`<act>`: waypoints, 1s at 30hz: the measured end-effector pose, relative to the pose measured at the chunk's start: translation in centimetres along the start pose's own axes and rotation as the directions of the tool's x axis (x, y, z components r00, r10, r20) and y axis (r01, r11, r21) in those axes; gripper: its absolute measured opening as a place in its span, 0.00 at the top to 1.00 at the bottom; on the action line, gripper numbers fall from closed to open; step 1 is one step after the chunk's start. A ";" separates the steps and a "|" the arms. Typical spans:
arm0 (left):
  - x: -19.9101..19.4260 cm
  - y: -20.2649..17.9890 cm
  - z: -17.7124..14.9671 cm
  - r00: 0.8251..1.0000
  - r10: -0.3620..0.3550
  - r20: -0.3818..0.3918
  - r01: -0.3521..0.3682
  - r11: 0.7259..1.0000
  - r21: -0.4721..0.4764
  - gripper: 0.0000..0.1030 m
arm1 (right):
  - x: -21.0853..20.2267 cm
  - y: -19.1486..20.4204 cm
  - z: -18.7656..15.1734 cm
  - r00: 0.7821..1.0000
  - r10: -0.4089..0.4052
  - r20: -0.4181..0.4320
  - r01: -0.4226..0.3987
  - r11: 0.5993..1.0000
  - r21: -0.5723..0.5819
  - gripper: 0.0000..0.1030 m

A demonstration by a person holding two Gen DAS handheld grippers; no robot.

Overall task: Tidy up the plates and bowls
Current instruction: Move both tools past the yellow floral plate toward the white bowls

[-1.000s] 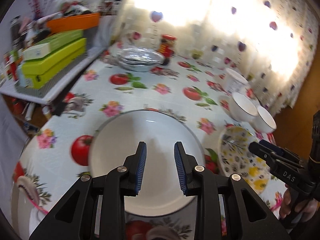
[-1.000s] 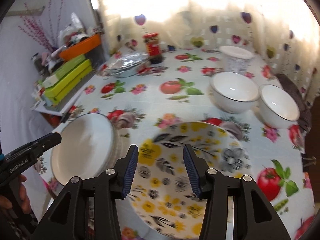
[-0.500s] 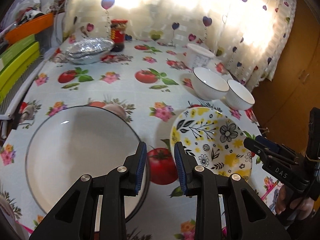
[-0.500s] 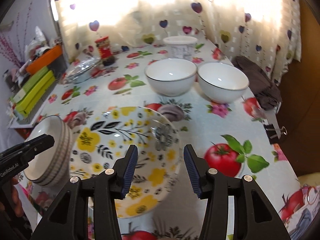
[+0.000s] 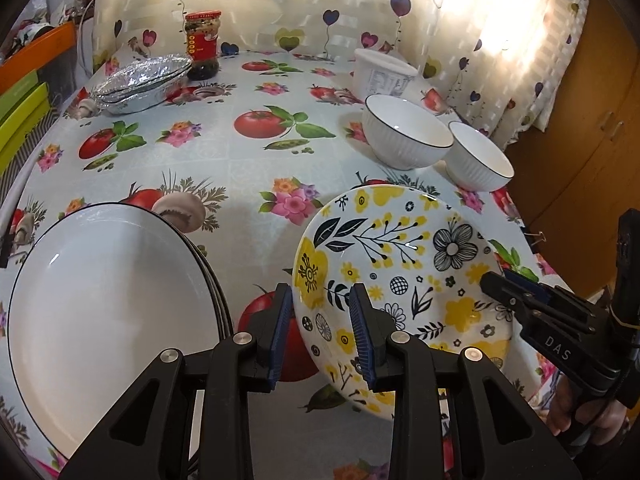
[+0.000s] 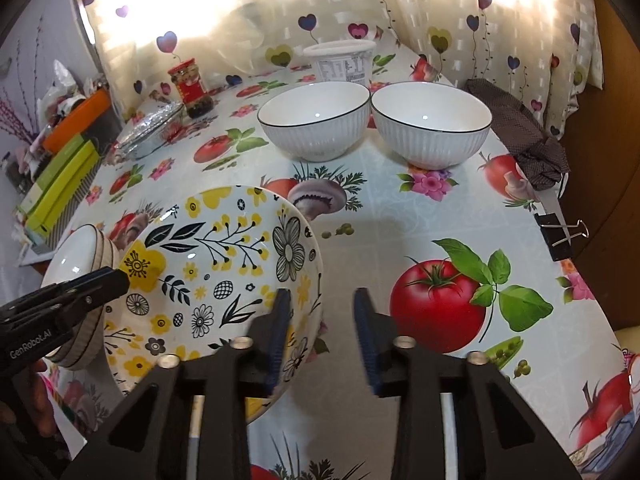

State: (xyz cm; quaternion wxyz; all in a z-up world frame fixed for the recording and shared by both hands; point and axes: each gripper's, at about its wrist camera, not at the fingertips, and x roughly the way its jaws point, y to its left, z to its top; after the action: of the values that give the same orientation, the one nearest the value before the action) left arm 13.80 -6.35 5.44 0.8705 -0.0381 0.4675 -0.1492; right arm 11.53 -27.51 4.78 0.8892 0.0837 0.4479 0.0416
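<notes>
Yellow and black flowers cover the deep plate (image 5: 400,272), which lies on the tablecloth (image 5: 240,168) near the front edge, between the two grippers. The left gripper (image 5: 320,332) has its narrow jaws astride the plate's left rim, the pads not pressing as far as I can see. The right gripper (image 6: 322,320) has just been closing, with the right rim between its jaws; a gap shows beside the outer pad. I think the step is to take the plate from both sides. Both jaws should bite the rim deep and together, then lift level, because glazed ceramic slips. The stack of white plates (image 5: 108,312) stands just beside on the left, so clearance there is small. Two white bowls (image 6: 316,120) stand behind, apart from the plate
</notes>
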 end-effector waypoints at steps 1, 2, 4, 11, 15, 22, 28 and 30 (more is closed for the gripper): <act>0.0 0.0 0.0 1.000 0.000 0.002 0.000 1.000 -0.005 0.70 | 0.0 -0.1 0.0 1.000 0.023 -0.001 -0.023 1.000 0.000 0.82; 0.1 0.1 0.0 1.000 0.001 0.002 -0.001 1.000 -0.007 0.70 | 0.0 -0.2 0.0 0.999 0.035 -0.001 -0.035 0.999 -0.001 0.83; 0.1 -0.1 0.0 1.000 0.001 -0.001 -0.001 1.000 -0.015 0.70 | -0.1 -0.1 0.0 0.999 0.047 -0.003 -0.047 0.999 -0.015 0.89; 0.2 -1.9 -0.2 1.000 0.005 -0.007 -0.005 1.000 0.014 0.64 | -0.8 -1.2 -0.5 0.999 0.048 -0.007 -0.048 0.999 -0.011 0.89; 0.3 -2.4 -0.2 1.000 0.008 -0.011 -0.008 1.000 0.023 0.63 | -1.1 -1.5 -0.8 0.998 0.056 -0.008 -0.056 0.998 -0.010 0.89; 0.1 -2.0 0.4 1.000 -0.010 -0.013 0.010 1.000 0.013 0.61 | -1.7 -2.8 -0.6 0.994 0.105 -0.014 -0.105 0.994 0.011 0.86; -0.5 -2.2 3.4 0.999 -0.029 0.034 0.028 1.000 0.012 0.61 | -2.6 -3.8 1.9 0.994 0.102 0.040 -0.103 0.994 0.020 0.82; -0.3 -2.3 4.6 0.998 -0.044 0.042 0.043 0.999 0.012 0.61 | -2.9 -4.0 3.2 0.994 0.091 0.065 -0.092 0.996 0.012 0.82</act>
State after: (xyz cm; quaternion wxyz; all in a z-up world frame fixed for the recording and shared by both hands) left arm 16.93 -8.78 8.69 0.8770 -0.0466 0.4471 -0.1698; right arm 12.38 -32.27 8.20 0.8997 0.1122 0.4148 0.0763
